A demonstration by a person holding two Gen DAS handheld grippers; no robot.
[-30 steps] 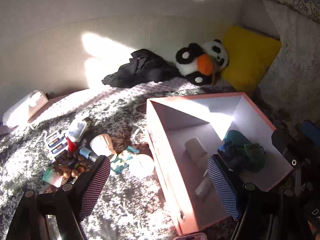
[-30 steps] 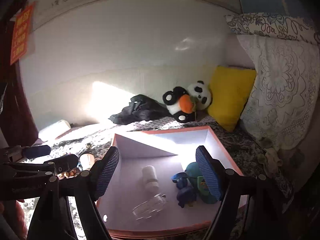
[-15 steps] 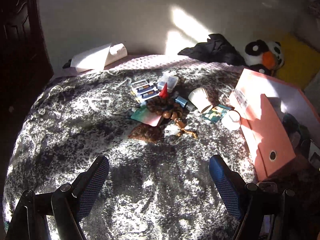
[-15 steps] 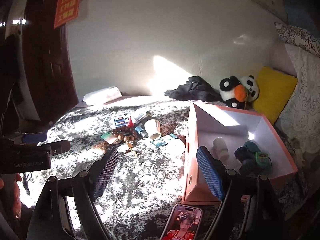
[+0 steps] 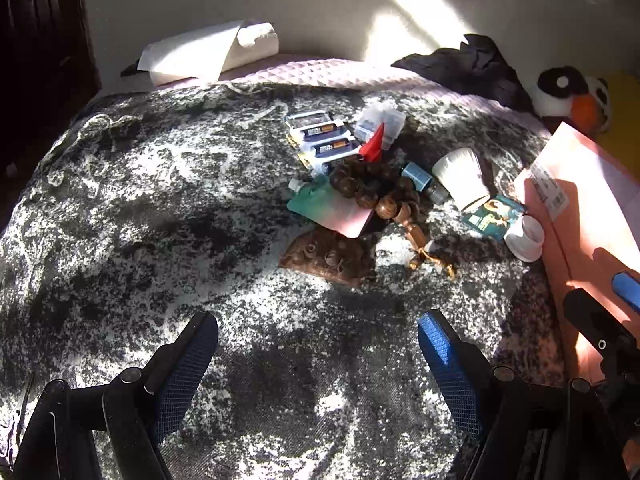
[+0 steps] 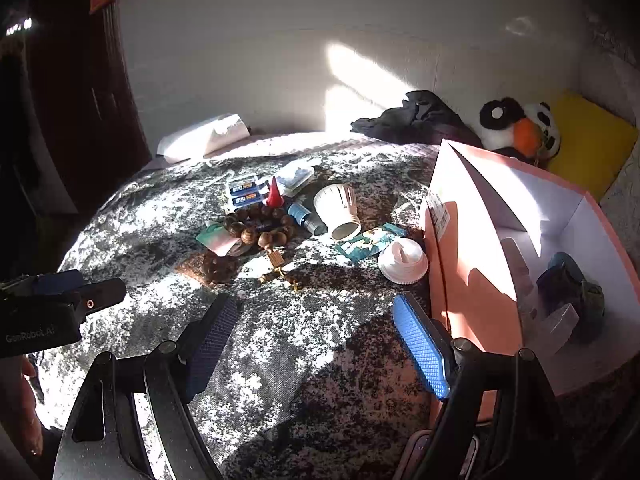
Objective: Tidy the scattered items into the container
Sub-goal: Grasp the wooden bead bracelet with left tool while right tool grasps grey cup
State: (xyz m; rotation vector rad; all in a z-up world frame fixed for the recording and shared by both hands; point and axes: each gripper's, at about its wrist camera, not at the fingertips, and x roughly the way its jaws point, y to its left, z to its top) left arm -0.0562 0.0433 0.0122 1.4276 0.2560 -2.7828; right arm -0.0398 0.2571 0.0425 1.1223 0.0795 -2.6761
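Note:
Scattered items lie in a heap on the grey bedspread: a wooden bead bracelet (image 5: pixel 372 190) (image 6: pixel 256 226), battery packs (image 5: pixel 320 140), a red cone (image 5: pixel 374 145), a white cup on its side (image 5: pixel 460 178) (image 6: pixel 338 210), a white lid (image 5: pixel 525 238) (image 6: pixel 402 260), a teal packet (image 5: pixel 492 216) and a green-pink pouch (image 5: pixel 328 210). The pink box (image 6: pixel 460 280) (image 5: pixel 580 208) stands to the right with several items inside. My left gripper (image 5: pixel 318 346) is open and empty, short of the heap. My right gripper (image 6: pixel 312 328) is open and empty, beside the box's left wall.
A black cloth (image 6: pixel 416 120), a panda plush (image 6: pixel 516 128) and a yellow cushion (image 6: pixel 588 140) lie against the back wall. A white roll (image 5: pixel 208 50) sits at the back left. A brown embossed piece (image 5: pixel 326 258) lies before the heap. A phone edge (image 6: pixel 440 452) shows low down.
Both grippers swung left, away from the box's inside, and now face the heap of scattered items. Both stayed open and empty throughout.

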